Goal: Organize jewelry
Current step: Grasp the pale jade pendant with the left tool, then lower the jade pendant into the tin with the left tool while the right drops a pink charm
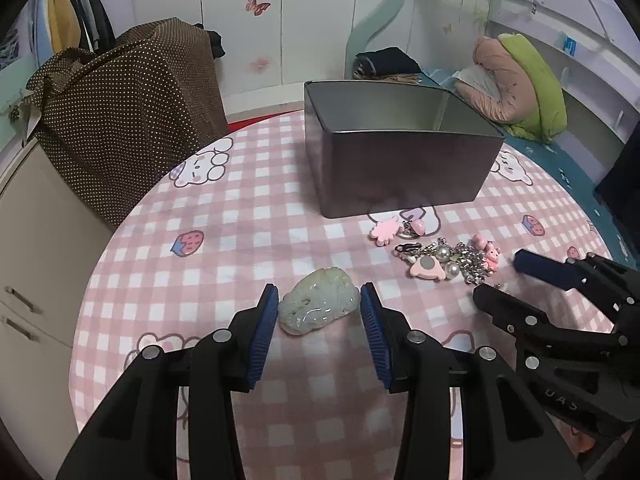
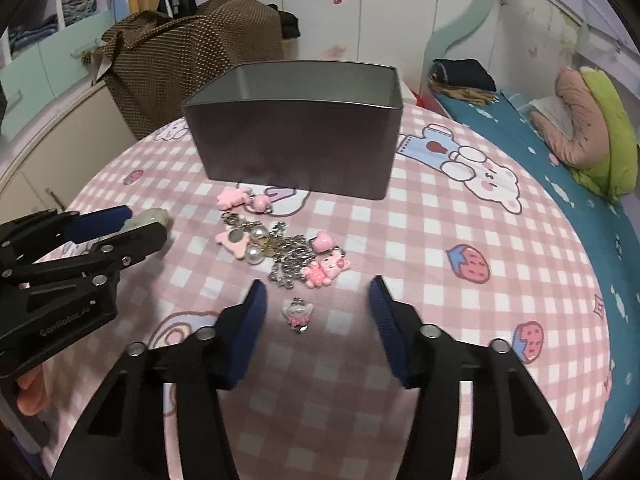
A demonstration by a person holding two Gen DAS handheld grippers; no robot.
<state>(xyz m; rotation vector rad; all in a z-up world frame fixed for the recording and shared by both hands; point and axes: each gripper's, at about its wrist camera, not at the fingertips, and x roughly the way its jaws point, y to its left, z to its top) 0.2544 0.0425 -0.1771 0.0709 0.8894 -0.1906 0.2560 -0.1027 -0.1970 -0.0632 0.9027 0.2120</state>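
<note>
The left tool stands wide, its blue pads flanking a pale green jade carving that lies on the pink checked desk, in front of the open grey tin. The jade looks dense, hard and polished, so likely slippery and apt to chip if dropped; I would close across its narrow middle, low down, squarely. The right tool is wide too, nothing held, with a small pink winged charm between its pads. That piece looks light and thin, hard to lift off cloth. Beyond lies a tangle of pearls, chain and pink charms, limp and prone to snag
</note>
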